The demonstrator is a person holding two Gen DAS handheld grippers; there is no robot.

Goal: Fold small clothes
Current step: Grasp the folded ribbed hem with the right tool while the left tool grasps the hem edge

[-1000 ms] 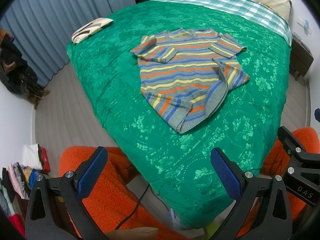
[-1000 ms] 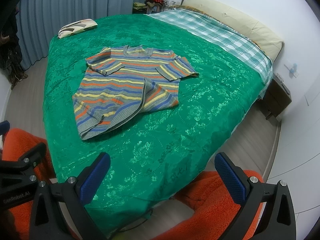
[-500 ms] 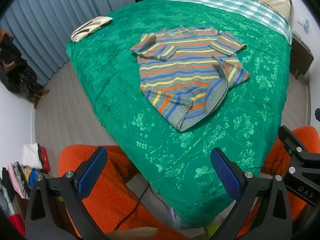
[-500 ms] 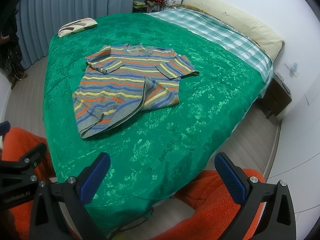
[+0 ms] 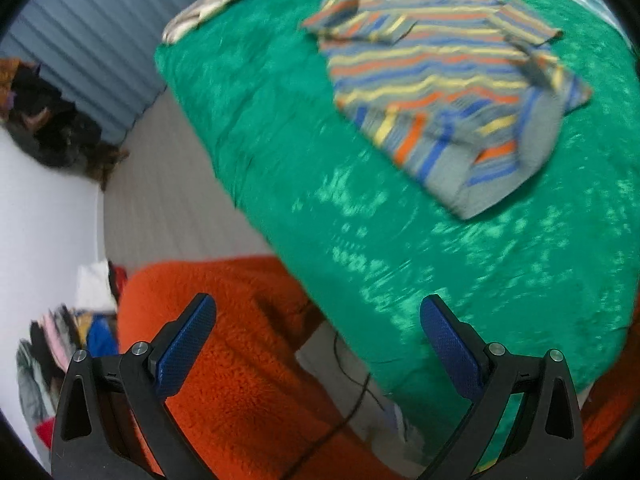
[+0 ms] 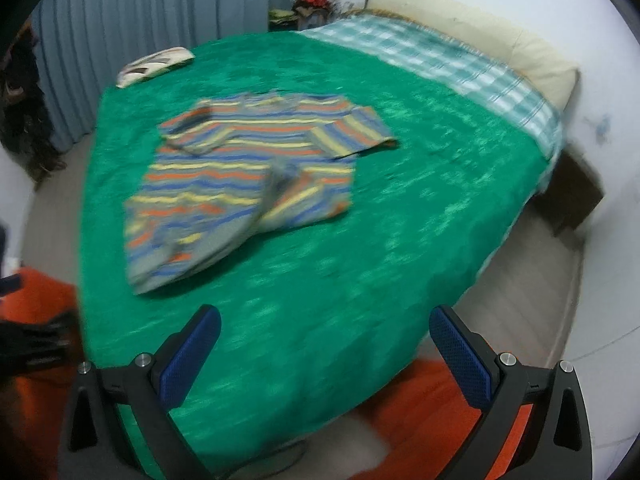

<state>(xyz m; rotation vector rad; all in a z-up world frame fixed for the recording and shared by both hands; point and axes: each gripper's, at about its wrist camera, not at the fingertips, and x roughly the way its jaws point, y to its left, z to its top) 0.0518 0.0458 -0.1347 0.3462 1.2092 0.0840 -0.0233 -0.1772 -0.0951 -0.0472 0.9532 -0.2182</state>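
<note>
A striped sweater [image 5: 436, 80] in blue, orange, yellow and grey lies spread on the green bedspread [image 5: 400, 220], with its right lower part folded over. It also shows in the right wrist view [image 6: 248, 176]. My left gripper [image 5: 316, 344] is open and empty, held off the near corner of the bed over an orange rug. My right gripper [image 6: 324, 352] is open and empty above the near edge of the bedspread [image 6: 420, 200]. Both are well short of the sweater.
A folded patterned cloth [image 6: 154, 65] lies at the bed's far left corner. A cream pillow [image 6: 480, 48] and checked sheet [image 6: 432, 64] are at the head. An orange rug [image 5: 224, 360] and a cable lie on the floor. Clothes are piled at the left wall [image 5: 56, 352].
Both grippers have moved forward toward the bed and the views are motion-blurred. The left view has swung left and down. The sweater has not moved.
</note>
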